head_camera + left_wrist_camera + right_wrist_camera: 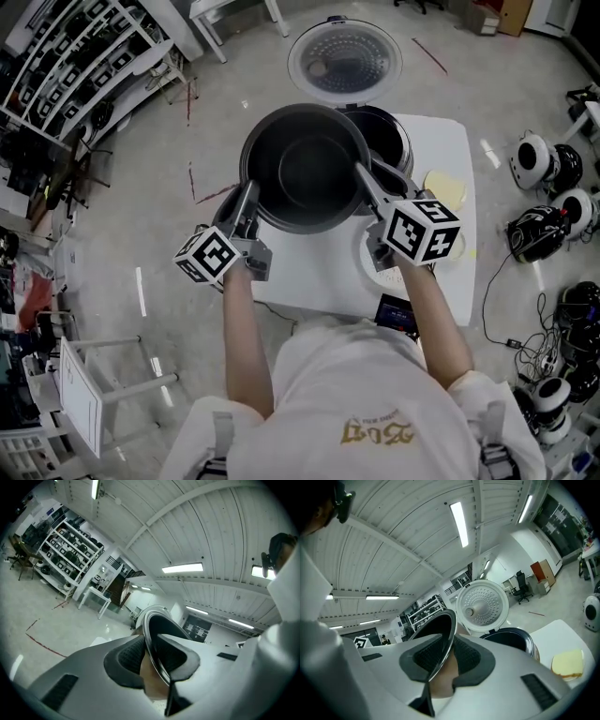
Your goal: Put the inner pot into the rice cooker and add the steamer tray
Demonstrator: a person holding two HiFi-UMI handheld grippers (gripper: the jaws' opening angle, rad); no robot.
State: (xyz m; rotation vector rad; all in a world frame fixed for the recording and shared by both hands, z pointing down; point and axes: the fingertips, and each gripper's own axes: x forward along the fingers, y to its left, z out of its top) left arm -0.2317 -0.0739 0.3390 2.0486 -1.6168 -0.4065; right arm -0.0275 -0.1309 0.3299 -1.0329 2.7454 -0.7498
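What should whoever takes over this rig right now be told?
Left gripper: shut on the inner pot, rim's left side.
Right gripper: shut on the rim's right side.
Pot is held up between both, just short of the open rice cooker on the white table; lid is up.
Done: pot lifted.
Left: lower the pot into the cooker, then add the steamer tray, possibly the white round piece under the right gripper.

A white short-sleeved shirt [356,394] is worn, marked with gold lettering [378,432], and grey straps [222,433] are seen at both shoulders. The left gripper [248,192] and right gripper [367,173] are built in pale grey and fitted with dark ribbed pads [127,656]. Each is topped by a cube [208,255] printed with black-and-white square markers.
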